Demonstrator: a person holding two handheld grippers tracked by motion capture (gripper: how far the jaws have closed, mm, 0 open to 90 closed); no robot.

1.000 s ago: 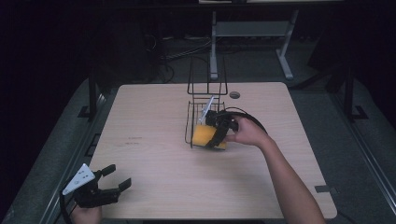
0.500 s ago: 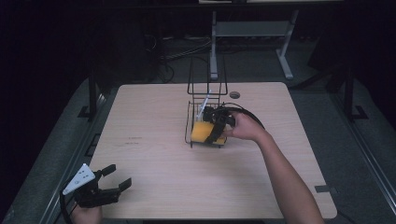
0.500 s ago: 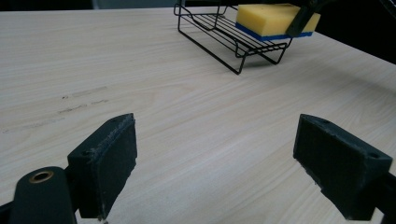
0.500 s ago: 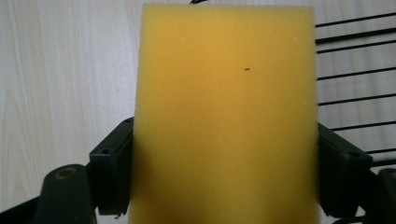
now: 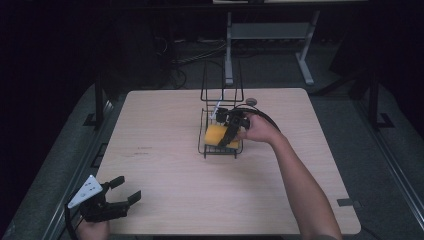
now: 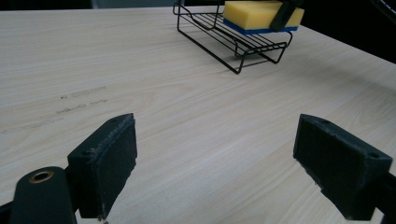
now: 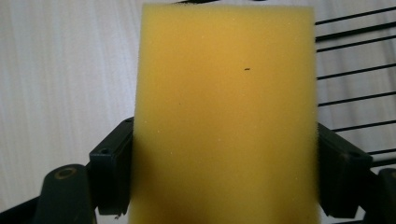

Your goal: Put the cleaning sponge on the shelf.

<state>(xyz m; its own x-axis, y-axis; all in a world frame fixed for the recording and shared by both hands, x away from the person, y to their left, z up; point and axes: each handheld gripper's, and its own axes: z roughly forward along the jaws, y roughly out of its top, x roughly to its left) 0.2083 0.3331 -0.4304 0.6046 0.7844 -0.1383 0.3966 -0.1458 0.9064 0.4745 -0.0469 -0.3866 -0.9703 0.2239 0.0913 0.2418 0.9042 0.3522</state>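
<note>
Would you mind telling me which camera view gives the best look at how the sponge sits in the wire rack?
The left gripper view: the sponge rests flat on the wire rack, its blue underside visible. The high view shows it small, partly behind the right gripper. The right gripper view shows its yellow face between the jaws.

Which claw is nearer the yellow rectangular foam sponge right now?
Right. The right claw grips the yellow rectangular foam sponge over the black wire rack; the left claw sits open at the near table corner, far away.

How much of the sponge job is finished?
Done: the sponge is over the wire rack, low on it. In hand: the right tongs hold it by its sides. Left: let go and pull away. The left tongs wait open near the table's edge.
</note>
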